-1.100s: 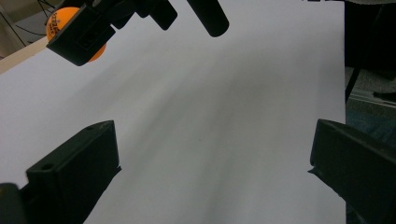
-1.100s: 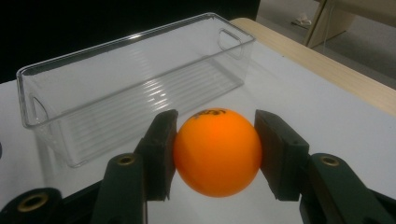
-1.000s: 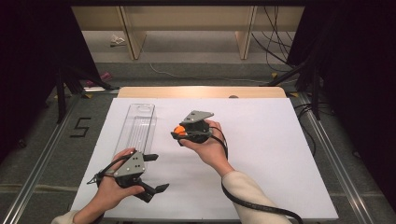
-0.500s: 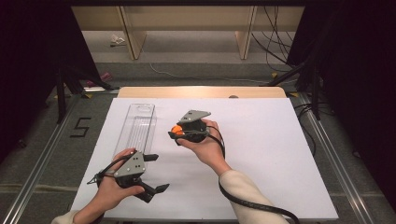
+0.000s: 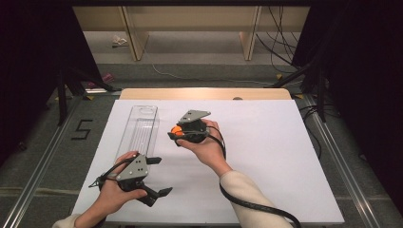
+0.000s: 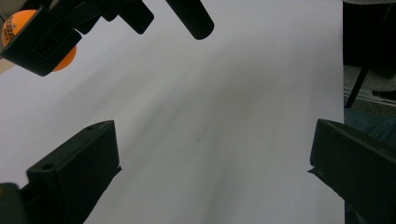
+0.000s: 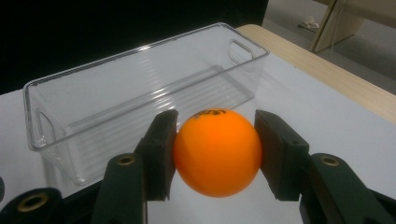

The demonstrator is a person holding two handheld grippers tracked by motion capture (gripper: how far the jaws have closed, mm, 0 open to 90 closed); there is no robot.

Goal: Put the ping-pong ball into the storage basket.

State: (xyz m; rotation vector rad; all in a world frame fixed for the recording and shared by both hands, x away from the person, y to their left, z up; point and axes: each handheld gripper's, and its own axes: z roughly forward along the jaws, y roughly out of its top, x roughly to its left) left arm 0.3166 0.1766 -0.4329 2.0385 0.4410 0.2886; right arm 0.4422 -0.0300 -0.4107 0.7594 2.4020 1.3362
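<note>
An orange ball with dark print sits between the two black jaws of my right gripper, which is shut on it. In the high view that gripper hovers just right of a long clear plastic bin, the orange ball at its tip. The clear bin lies close ahead in the right gripper view, with nothing inside it. My left gripper rests open near the table's front left edge. In its own view my left gripper has only the white surface between its jaws, and the orange ball shows at top left.
A white sheet covers the table, with a wooden strip along its far edge. Beyond stand wooden legs and trailing cables. A dark stand rises at the left beside a floor mark "5".
My right gripper with the ball has drifted slightly left, toward the clear bin. The left gripper has stayed put.
</note>
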